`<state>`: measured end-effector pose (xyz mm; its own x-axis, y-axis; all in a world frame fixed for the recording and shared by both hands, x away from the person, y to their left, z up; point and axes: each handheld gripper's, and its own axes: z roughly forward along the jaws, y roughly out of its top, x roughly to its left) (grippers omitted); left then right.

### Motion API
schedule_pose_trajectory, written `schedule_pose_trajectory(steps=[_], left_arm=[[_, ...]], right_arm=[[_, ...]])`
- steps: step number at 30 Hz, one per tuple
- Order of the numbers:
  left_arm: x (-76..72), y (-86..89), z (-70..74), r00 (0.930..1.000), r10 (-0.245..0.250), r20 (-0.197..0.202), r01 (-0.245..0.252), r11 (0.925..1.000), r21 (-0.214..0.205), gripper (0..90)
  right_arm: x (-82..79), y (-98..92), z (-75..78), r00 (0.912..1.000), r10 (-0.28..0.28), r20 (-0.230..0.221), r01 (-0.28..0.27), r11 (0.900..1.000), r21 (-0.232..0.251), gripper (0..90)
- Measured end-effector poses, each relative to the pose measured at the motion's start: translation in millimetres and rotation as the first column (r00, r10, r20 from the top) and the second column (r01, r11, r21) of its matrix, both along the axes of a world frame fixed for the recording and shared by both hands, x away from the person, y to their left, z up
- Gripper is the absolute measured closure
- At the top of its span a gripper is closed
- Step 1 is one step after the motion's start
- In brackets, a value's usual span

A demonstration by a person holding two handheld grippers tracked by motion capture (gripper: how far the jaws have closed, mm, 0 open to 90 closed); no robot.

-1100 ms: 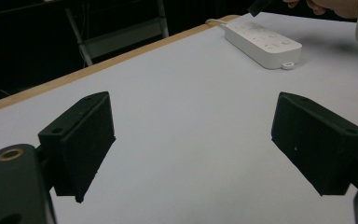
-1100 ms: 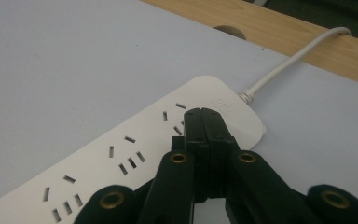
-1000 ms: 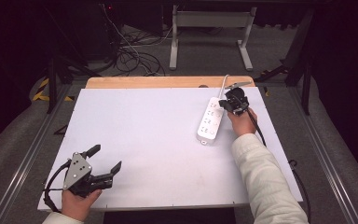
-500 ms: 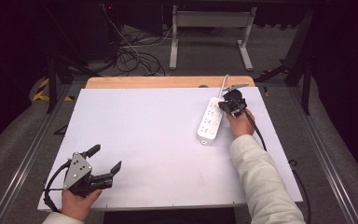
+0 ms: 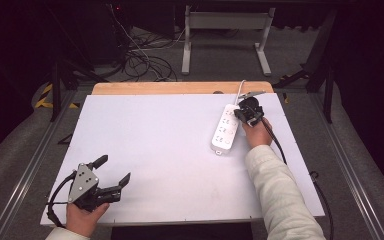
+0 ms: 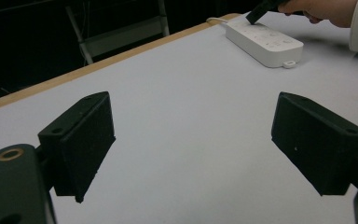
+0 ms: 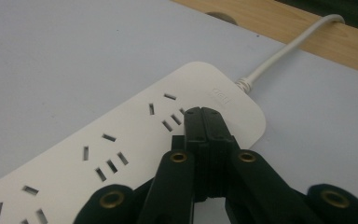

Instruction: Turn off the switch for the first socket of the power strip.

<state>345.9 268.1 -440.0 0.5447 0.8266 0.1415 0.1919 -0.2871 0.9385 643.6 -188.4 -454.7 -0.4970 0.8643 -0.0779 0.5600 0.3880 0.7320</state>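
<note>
Hovering: right gripper (image 7: 204, 112), jaws pressed together, nothing in them
Power strip (image 7: 121, 144): right under its tips, by the cord end
Left gripper (image 6: 191, 140): wide open, empty, well apart from the strip

White strip and black claws on a pale grey bench

The flat white plastic power strip (image 5: 226, 130) carries rows of dark slot-shaped openings and trails a white round cable (image 7: 284, 50). The matt black two-jaw right claw (image 7: 204, 114) shows brass-coloured rivets at its joints, and the sleeve (image 5: 280, 195) behind it is cream white. The matt black left claw (image 5: 113, 172) bears a grey three-cornered plate (image 5: 82, 176) dotted with small dark holes, and a black cable. The bench (image 5: 155, 145) has a plain pale grey-white sheet on top, with a bare light-brown wooden strip (image 5: 170, 88) along its far edge. The floor (image 5: 360, 165) around it is grey, with a patch of yellow-and-black striped tape (image 5: 44, 96) at the left.
</note>
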Motion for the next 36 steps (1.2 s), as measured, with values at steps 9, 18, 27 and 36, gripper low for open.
schedule_pose_trajectory(steps=[9,18,27,36], left_arm=[[0.0,-0.1,-0.1,1.0,-0.002,0.0,0.002,1.0,0.0,13.7],[-0.1,-0.1,0.0,1.0,-0.003,-0.001,0.003,1.0,0.0,13.7],[-0.6,0.5,0.4,1.0,-0.004,0.002,0.004,1.0,0.002,13.7],[-0.6,0.7,0.4,1.0,-0.003,0.001,0.003,1.0,0.0,13.7]], right_arm=[[-0.7,-0.6,-0.9,0.9999,-0.012,0.001,0.012,0.9998,0.016,90.0],[-2.1,-0.5,-2.2,0.9997,-0.021,0.01,0.021,0.9995,0.024,90.0],[-2.3,-1.0,-2.9,0.9997,-0.023,0.012,0.023,0.9992,0.033,90.0],[-2.1,-0.6,-2.6,0.9996,-0.027,0.009,0.027,0.9993,0.027,90.0]])
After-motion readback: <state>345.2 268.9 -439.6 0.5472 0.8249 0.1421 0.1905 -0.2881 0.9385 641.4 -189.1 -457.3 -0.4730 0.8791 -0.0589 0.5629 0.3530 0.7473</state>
